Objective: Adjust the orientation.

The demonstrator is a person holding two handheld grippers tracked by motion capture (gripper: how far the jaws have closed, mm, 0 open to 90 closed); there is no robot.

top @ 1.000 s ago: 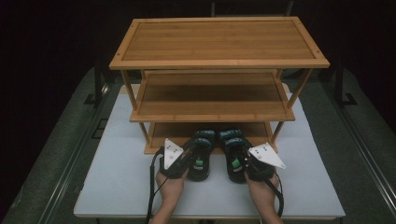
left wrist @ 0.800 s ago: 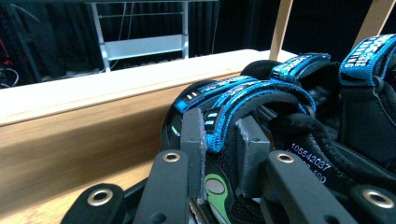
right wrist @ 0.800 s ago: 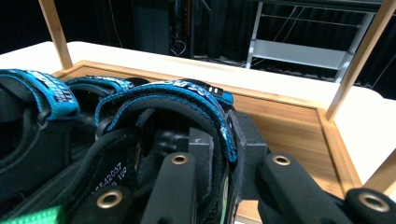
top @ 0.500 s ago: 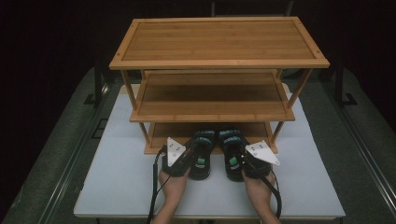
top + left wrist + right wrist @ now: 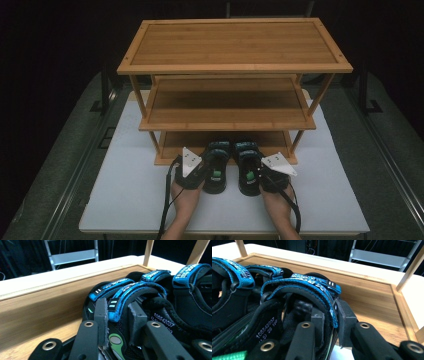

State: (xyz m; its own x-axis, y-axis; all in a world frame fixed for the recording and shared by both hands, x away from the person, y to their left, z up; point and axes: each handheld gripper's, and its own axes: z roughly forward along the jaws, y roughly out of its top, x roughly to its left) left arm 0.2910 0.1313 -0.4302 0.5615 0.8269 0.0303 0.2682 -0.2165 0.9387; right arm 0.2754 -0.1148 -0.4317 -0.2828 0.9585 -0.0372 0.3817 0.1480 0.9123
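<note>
Side by side, the two black sandals with blue straps, left sandal (image 5: pixel 216 165) and right sandal (image 5: pixel 247 165), point toes-first onto the far bamboo rack's bottom shelf (image 5: pixel 180 140), each strap between the just-loosening jaws of the left gripper (image 5: pixel 116 322) and right gripper (image 5: pixel 332 320), pads touching.

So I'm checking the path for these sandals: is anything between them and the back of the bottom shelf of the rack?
Nothing visible blocks them. The left sandal and right sandal already have their toes on the bottom shelf of the bamboo rack, and the wood behind them lies bare up to the rear rim.
</note>
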